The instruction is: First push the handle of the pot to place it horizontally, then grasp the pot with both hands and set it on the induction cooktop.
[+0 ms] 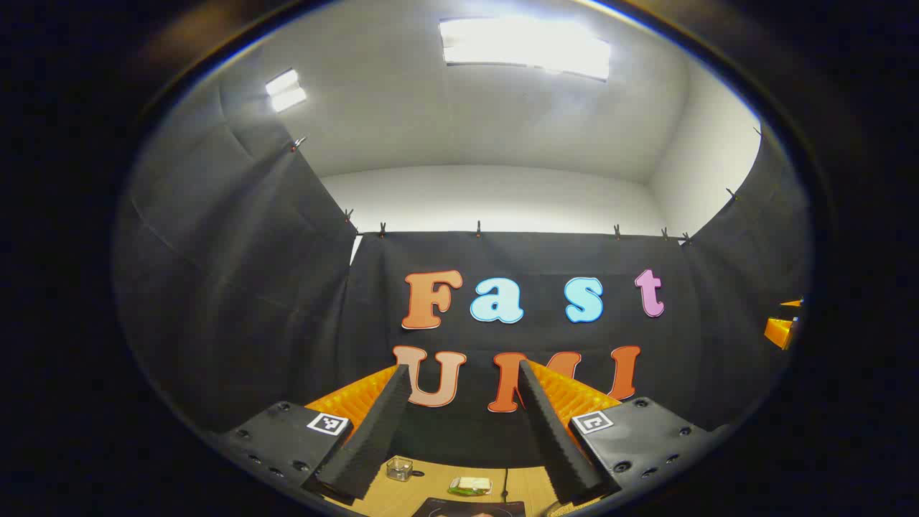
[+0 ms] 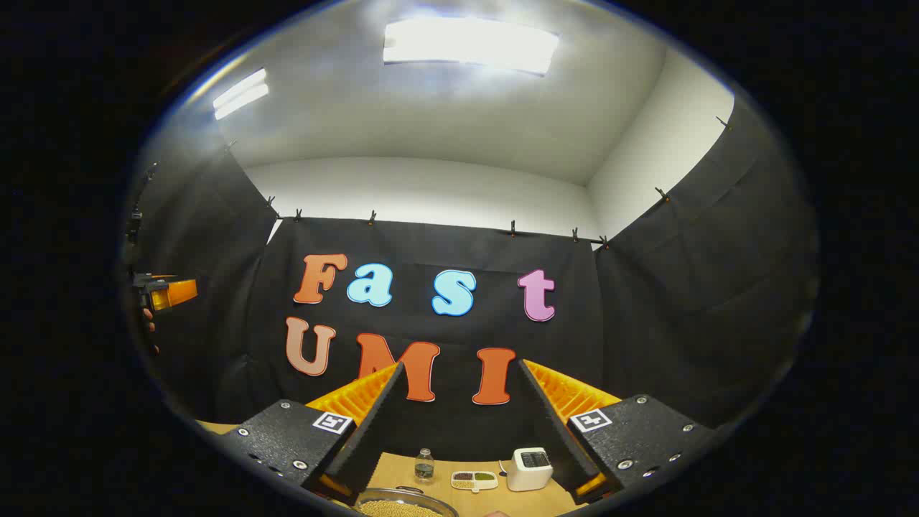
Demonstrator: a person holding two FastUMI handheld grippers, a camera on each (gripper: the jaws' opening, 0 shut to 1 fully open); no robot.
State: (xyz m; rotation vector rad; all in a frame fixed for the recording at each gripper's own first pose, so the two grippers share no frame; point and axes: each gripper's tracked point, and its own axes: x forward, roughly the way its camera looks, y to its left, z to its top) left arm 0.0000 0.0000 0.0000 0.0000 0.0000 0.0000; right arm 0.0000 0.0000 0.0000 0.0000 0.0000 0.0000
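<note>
Both grippers are raised and point at the booth's back wall, with the table low in each view. In the left gripper view my left gripper [image 1: 463, 366] is open with nothing between its black fingers [image 1: 373, 431]. Below it lies the edge of a dark flat slab [image 1: 470, 508], possibly the induction cooktop. In the right gripper view my right gripper [image 2: 459, 365] is also open and holds nothing. A round metal-rimmed pot [image 2: 406, 504] with yellowish grains peeks in at the bottom edge; its handle is hidden.
On the wooden table [image 1: 524, 485] sit a small clear box [image 1: 399, 468] and a green-and-white packet [image 1: 470, 486]. The right gripper view has a small bottle [image 2: 424, 465], a two-part dish [image 2: 474, 480] and a white device [image 2: 530, 468]. The other gripper's orange body [image 2: 169, 293] shows far left.
</note>
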